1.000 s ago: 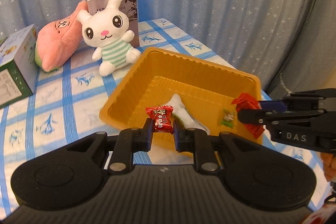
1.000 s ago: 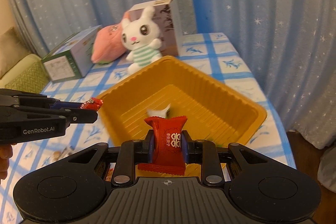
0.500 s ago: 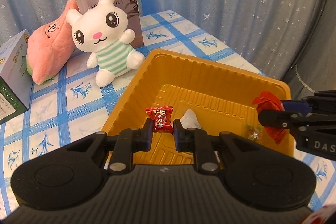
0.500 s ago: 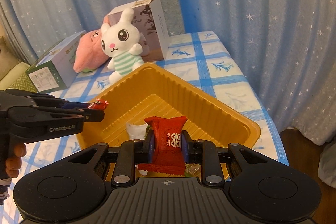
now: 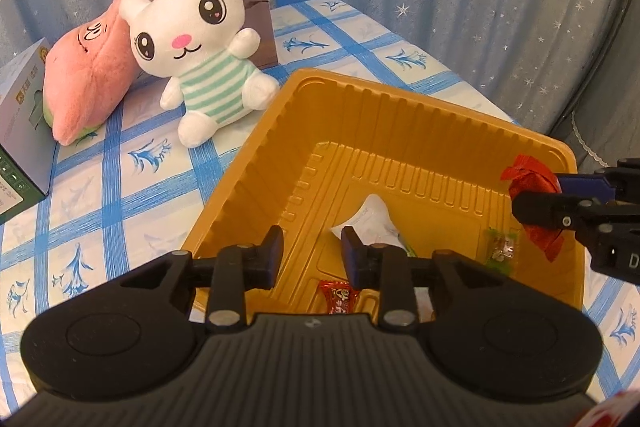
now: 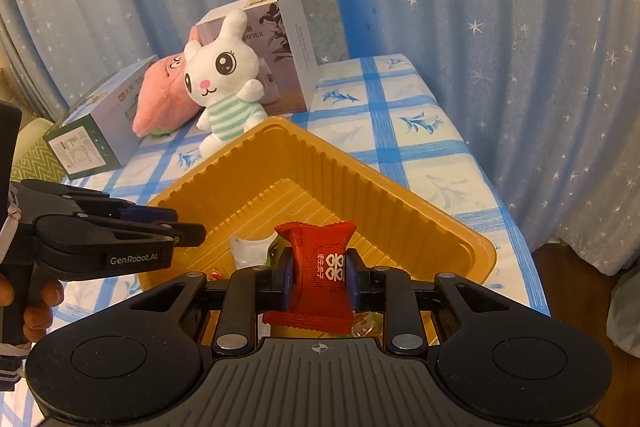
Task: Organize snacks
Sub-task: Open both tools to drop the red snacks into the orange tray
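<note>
red snack packet [image 6: 320, 277] stands upright, pinched in right gripper [image 6: 319, 277]

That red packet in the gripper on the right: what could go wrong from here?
1. The right gripper holds the red packet over the near rim of the yellow tray; released there, it might fall outside.
2. The left gripper is opening, with nothing between its jaws; the small red candy lies below it, so lowering further might crush it or the white packet.
</note>
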The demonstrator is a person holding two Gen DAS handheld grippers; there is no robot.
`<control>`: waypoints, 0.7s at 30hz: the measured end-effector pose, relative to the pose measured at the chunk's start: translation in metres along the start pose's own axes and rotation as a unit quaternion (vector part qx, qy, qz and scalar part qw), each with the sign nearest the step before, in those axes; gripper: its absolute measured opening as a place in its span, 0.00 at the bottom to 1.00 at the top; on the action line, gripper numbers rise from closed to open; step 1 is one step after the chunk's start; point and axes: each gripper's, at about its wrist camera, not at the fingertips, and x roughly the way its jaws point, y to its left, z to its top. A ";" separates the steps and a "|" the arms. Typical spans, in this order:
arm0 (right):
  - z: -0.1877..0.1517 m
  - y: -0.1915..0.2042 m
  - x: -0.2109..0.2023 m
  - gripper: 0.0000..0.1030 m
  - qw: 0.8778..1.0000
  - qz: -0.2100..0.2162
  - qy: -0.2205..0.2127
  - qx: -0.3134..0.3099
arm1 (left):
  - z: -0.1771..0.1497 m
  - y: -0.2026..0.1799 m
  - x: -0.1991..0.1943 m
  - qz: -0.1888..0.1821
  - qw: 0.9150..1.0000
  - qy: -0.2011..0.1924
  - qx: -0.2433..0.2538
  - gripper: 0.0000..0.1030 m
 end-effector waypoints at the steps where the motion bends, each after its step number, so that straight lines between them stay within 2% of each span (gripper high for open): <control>1: 0.000 0.000 0.001 0.25 1.000 0.000 0.001 0.000 | 0.000 0.001 0.000 0.000 1.000 0.000 0.000 0.29; 9: 0.003 0.000 0.013 0.25 1.000 0.002 0.007 -0.003 | -0.002 0.005 -0.001 0.001 1.000 0.001 -0.006 0.30; 15: 0.010 0.001 0.019 0.26 1.000 0.010 -0.009 0.003 | -0.005 0.005 -0.005 -0.003 1.000 -0.003 -0.009 0.35; 17: 0.012 0.002 0.020 0.30 1.000 0.010 -0.011 0.004 | -0.007 0.005 -0.007 -0.004 1.000 -0.002 -0.012 0.36; 19: 0.013 0.002 0.019 0.41 1.000 0.012 -0.012 0.002 | -0.008 0.006 -0.010 -0.005 1.000 -0.002 -0.016 0.38; 21: 0.013 0.003 0.018 0.47 1.000 0.009 -0.013 -0.001 | -0.010 0.007 -0.014 -0.004 1.000 -0.004 -0.019 0.42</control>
